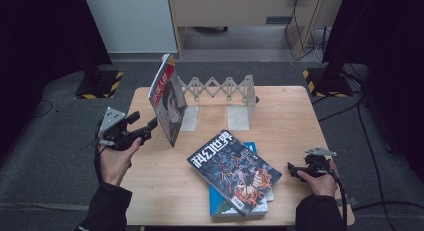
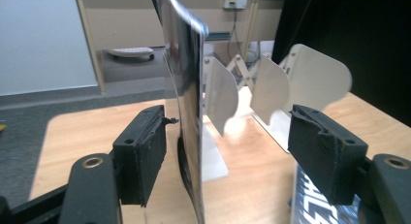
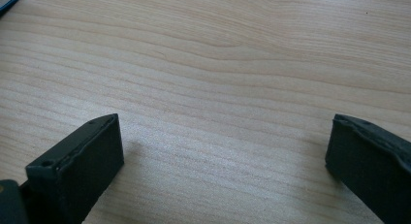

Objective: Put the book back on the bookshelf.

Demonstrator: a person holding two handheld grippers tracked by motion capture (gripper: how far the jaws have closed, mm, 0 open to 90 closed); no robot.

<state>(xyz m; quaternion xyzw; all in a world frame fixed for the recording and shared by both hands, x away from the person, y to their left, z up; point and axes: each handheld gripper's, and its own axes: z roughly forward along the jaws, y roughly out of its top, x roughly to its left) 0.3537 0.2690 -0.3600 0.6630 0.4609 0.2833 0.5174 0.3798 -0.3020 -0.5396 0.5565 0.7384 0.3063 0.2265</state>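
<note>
In the high view the left gripper (image 1: 150, 125) sits left of centre, held in the person's left hand (image 1: 116, 158), its tips just beside the lower edge of a magazine (image 1: 168, 98) that stands on edge and leans at the left end of the white accordion book rack (image 1: 220, 88); in the left gripper view the jaws stand wide apart, the magazine (image 2: 186, 88) rising between them close to the left-hand jaw, whose torn pad seems to graze the cover, though contact cannot be told for certain; the right-hand jaw is well clear of it, with the rack's white plates (image 2: 271, 86) behind.

The right gripper (image 1: 292, 170) lies at the lower right of the high view in the right hand (image 1: 321, 183), low over the wooden table (image 1: 290, 116); in the right gripper view its jaws are spread wide over bare wood (image 3: 218, 64), gripping nothing.

At lower centre a dark science-fiction magazine (image 1: 235, 168) lies flat, askew upon a blue book (image 1: 220, 203).
</note>
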